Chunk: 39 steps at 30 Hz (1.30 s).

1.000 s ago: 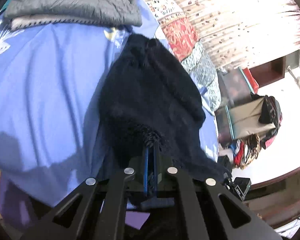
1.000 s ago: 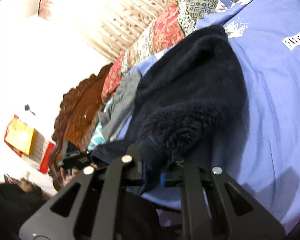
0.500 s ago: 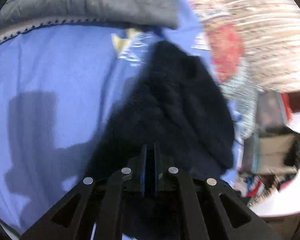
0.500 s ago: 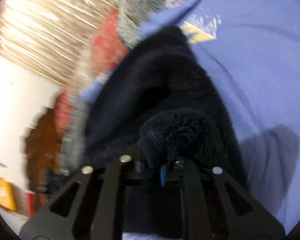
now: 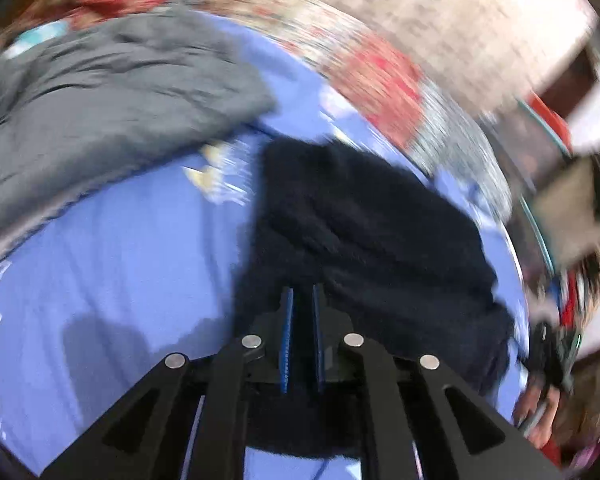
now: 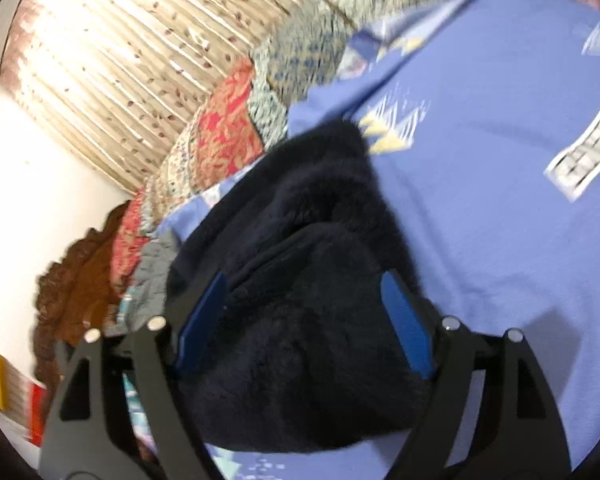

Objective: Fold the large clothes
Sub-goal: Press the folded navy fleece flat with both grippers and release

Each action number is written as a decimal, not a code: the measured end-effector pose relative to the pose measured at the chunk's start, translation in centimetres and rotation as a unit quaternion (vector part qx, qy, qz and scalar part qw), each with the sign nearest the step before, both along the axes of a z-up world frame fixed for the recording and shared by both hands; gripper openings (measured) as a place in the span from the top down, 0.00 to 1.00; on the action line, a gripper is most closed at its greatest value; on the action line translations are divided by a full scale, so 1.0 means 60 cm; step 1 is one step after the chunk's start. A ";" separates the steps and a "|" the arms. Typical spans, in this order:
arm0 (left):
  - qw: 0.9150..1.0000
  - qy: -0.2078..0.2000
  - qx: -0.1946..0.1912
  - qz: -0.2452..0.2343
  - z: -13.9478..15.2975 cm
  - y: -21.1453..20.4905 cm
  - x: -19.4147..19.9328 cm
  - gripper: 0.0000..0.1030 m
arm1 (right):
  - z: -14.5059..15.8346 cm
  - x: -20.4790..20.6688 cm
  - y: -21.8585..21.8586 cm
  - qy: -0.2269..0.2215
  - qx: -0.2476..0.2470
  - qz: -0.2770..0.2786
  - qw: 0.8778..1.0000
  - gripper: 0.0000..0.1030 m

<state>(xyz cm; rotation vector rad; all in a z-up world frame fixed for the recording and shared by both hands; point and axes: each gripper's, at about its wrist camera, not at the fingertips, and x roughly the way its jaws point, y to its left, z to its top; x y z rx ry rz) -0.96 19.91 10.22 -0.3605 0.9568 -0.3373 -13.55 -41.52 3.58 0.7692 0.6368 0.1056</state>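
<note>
Handling note: fleece garment [image 6: 308, 320] is soft, bulky, floppy — grip an edge; right gripper [image 6: 304, 300] wide open (left gripper [image 5: 300, 312] narrow, contents unclear).

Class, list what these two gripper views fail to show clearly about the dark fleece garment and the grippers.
- Left view: motion blur hides whether the left gripper pinches the fleece garment.
- Right view: the open right gripper frame covers the garment's near edge.
- Both views: the garment type is unclear.
</note>
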 end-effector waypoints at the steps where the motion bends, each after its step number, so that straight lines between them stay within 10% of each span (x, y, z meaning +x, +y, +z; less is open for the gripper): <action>1: 1.000 -0.003 -0.006 -0.025 -0.005 -0.016 -0.004 0.65 | 0.004 -0.005 0.001 -0.001 -0.016 -0.001 1.000 0.26; 7: 0.997 0.000 -0.056 -0.052 -0.027 -0.042 -0.010 0.46 | 0.000 0.009 0.027 0.012 -0.110 0.049 0.993 0.24; 15: 0.994 0.011 0.102 -0.030 -0.087 -0.096 0.033 0.33 | -0.036 0.101 0.076 0.055 -0.181 0.115 0.975 0.24; 16: 0.993 0.015 0.112 -0.028 -0.095 -0.102 0.038 0.33 | -0.043 0.110 0.084 0.061 -0.179 0.126 0.974 0.28; 18: 0.990 0.004 0.135 -0.028 -0.108 -0.113 0.044 0.38 | -0.045 0.112 0.105 0.063 -0.171 0.155 0.971 0.67; 20: 0.988 -0.016 0.149 -0.032 -0.109 -0.118 0.039 0.58 | -0.040 0.101 0.120 0.053 -0.183 0.172 0.966 0.92; 22: 0.989 -0.026 0.146 -0.026 -0.107 -0.112 0.034 0.67 | -0.028 0.080 0.119 0.037 -0.186 0.162 0.968 0.93; 28: 0.991 -0.073 0.110 0.022 -0.057 -0.084 -0.002 0.70 | 0.033 0.021 0.041 -0.038 -0.105 0.077 0.991 0.94; 33: 0.986 -0.147 0.059 0.056 0.037 -0.058 -0.006 0.70 | 0.128 0.030 0.030 -0.125 -0.093 0.061 0.986 0.95; 39: 0.978 -0.179 0.041 0.103 0.125 -0.048 0.144 0.70 | 0.200 0.174 0.023 -0.139 -0.123 0.021 0.982 0.95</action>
